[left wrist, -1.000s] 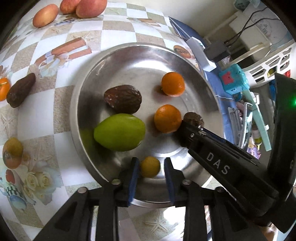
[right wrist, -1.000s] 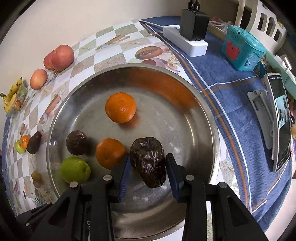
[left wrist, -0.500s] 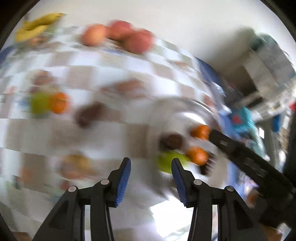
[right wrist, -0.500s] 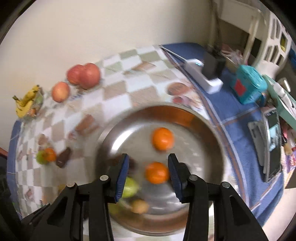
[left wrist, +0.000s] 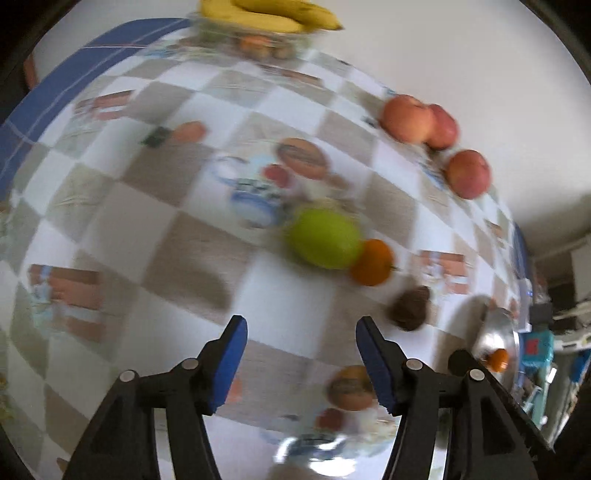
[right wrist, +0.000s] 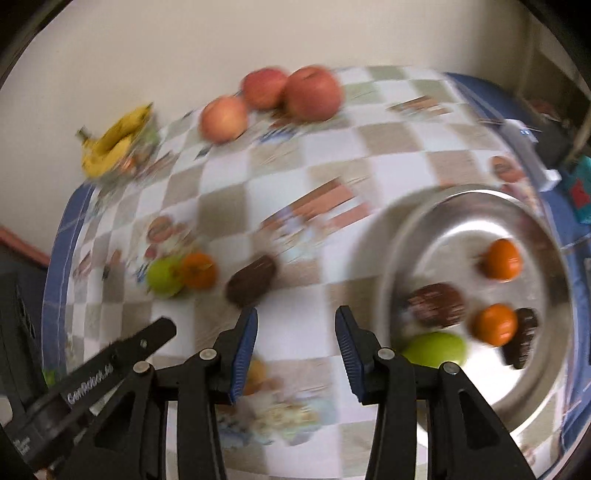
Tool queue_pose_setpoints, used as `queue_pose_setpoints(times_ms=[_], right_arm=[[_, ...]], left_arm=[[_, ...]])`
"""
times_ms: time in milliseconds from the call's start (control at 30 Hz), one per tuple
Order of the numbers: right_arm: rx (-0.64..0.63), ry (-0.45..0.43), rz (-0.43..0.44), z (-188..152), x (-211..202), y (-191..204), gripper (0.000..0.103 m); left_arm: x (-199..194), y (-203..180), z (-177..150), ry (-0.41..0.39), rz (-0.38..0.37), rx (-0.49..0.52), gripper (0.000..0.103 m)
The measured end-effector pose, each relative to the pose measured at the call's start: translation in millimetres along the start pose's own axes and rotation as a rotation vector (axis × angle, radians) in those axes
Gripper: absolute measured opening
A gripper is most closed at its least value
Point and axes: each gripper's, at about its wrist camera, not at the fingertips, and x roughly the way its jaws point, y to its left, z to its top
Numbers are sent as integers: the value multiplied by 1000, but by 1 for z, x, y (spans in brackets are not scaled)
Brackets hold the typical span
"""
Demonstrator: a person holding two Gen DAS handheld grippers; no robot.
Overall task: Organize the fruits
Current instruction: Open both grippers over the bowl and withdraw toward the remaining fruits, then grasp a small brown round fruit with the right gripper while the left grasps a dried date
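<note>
Left gripper (left wrist: pixel 297 345): blue-padded black jaws spread wide, nothing between them, hanging over the checkered beige-and-white tablecloth (left wrist: pixel 177 236). Right gripper (right wrist: pixel 295 334): same build, jaws likewise apart and bare, poised above the cloth just left of the round steel basin (right wrist: pixel 546 243).

Both views smeared by motion blur.

On the cloth ahead of the left gripper: a round green fruit (left wrist: pixel 325 238) touching a small orange tangerine (left wrist: pixel 371 262), with a dark brown wrinkled fruit (left wrist: pixel 410 308) near them to the right. Same trio in the right wrist view, to the left of and beyond the jaws.

Farther back by the wall: three reddish apples (left wrist: pixel 406 118) close together, two of them touching. At the far corner: a bunch of yellow bananas (left wrist: pixel 273 14) atop a clear container of indistinct contents.

Inside the basin, in the right wrist view: two orange tangerines (right wrist: pixel 504 258), a green mango-shaped fruit (right wrist: pixel 436 349) near the front rim, a dark brown wrinkled avocado-like fruit (right wrist: pixel 437 304), and another dark wrinkled piece (right wrist: pixel 522 341) touching the nearer tangerine.

Beyond the basin: blue cloth (right wrist: pixel 569 229) and a teal box (right wrist: pixel 581 192), mostly cut off.
</note>
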Motion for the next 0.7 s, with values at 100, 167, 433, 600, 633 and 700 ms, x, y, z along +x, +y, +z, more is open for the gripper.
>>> queue_pose_setpoints(times_ms=[100,167,433,600,633,700], right_arm=[[-57,37,-8,-9,11,17,45],[-60,62,5,-15,17,21,45],[-80,150,20,-33,42,25,34],[-100,147,44,-33,43,29,25],[-102,147,44,-33,43,29,25],[-99,146,53,-31,43,29,25]], left_arm=[[0,7,0,-8,53,20,65],[0,10,0,-12,76,29,65],[8,5,-3,8,61,31,65],[8,1,1,-6,45,29,65],[8,0,1,-7,40,27,65],[6,-1,2,-14,16,20,65]])
